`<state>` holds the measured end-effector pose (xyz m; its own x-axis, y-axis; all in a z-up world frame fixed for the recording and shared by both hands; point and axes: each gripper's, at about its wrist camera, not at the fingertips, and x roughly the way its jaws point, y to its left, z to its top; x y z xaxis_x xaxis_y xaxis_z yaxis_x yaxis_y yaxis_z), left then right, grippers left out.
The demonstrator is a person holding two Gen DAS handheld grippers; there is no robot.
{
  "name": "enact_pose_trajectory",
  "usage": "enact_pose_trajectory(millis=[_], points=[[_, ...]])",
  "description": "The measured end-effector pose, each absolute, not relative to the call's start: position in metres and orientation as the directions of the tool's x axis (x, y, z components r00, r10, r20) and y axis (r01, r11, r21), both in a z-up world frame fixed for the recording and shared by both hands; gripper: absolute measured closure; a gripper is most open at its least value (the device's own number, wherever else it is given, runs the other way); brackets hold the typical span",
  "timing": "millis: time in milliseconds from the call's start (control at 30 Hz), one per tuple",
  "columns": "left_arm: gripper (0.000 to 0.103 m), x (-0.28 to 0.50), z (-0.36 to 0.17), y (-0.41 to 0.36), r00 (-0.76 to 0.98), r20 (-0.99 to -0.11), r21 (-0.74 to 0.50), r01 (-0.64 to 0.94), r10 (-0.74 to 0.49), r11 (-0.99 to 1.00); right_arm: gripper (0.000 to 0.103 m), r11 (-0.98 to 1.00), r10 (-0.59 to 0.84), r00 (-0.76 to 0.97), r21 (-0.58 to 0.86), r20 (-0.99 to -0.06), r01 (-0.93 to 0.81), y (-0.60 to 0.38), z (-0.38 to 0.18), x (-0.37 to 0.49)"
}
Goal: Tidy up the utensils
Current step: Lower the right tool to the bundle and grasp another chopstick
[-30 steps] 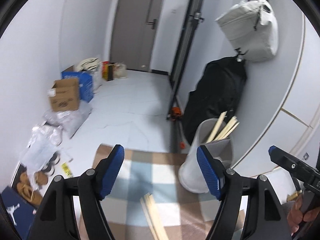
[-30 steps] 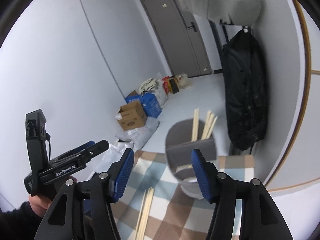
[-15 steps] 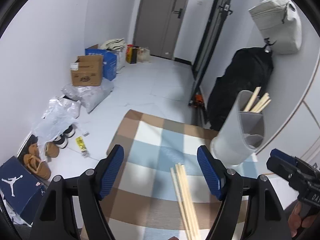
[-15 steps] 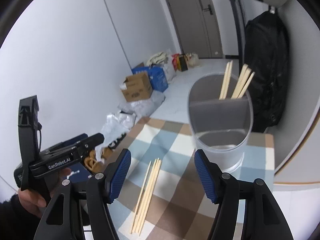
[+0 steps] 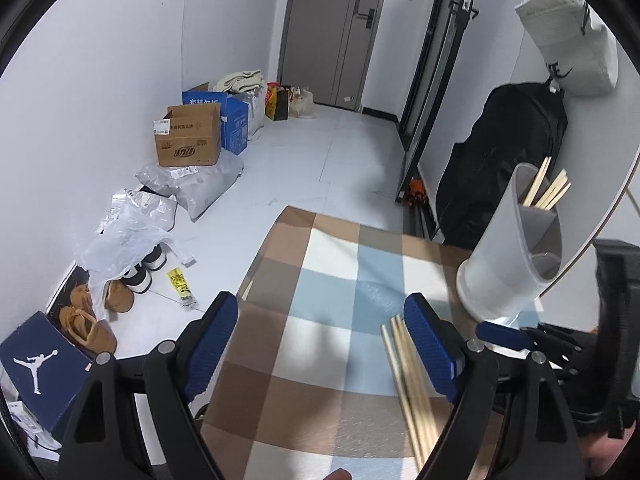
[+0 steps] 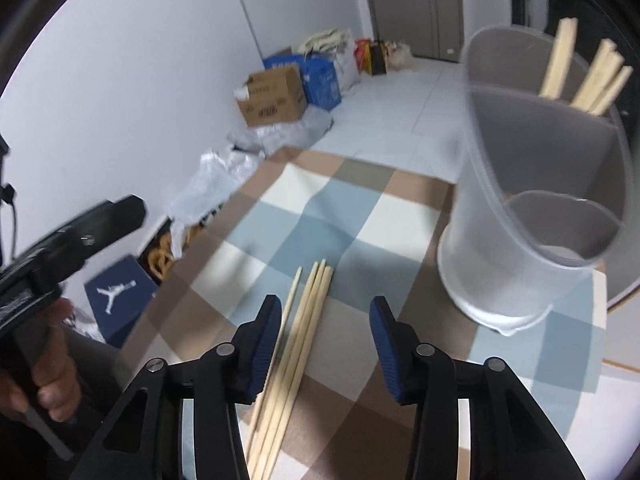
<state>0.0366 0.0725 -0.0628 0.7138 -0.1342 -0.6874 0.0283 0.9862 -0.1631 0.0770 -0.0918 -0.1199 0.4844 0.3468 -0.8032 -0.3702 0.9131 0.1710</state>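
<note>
Several loose wooden chopsticks (image 6: 308, 312) lie in a bundle on the checkered tablecloth (image 6: 280, 216). My right gripper (image 6: 325, 308) hovers just over their far ends. Its jaws are closing, with the sticks near the left pad, and neither pad presses on them. The grey divided holder (image 6: 500, 280) stands to the right, with several chopsticks (image 6: 592, 80) upright in its back compartment. My left gripper (image 5: 318, 308) is to the left of the bundle (image 5: 404, 360), jaws opening and empty. The holder (image 5: 500, 264) stands beyond its right finger.
The cloth's left edge (image 5: 256, 268) drops to a tiled floor with cardboard boxes (image 5: 188, 140), plastic bags (image 5: 132, 232), shoes (image 5: 88, 324) and a shoebox (image 5: 40, 364). A black backpack (image 5: 500, 168) and a white bag (image 5: 568, 52) hang behind the holder.
Both grippers have dropped and tilted down toward the table, so the loose chopsticks and the holder look closer. The right jaws have narrowed and the left jaws have widened a little.
</note>
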Motion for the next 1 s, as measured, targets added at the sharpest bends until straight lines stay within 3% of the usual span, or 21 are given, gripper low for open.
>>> enact_pose_trajectory(millis=[300,467,1000], points=[[0.021,0.043,-0.069,0.089,0.679,-0.724,-0.177,-0.018,-0.118,0.984,0.067,0.935,0.237,0.461,0.072,-0.855,-0.348,-0.069,-0.146,0.105],[0.021,0.05,-0.074,0.102,0.651,-0.744,-0.247,-0.059,-0.15,0.967,0.071,0.945,0.183,0.453,0.029,-0.873,-0.326,-0.066,-0.157,0.111],[0.021,0.052,-0.075,0.11,0.633,-0.755,-0.277,-0.071,-0.171,0.958,0.072,0.947,0.086,0.456,-0.07,-0.886,-0.315,-0.056,-0.159,0.119]])
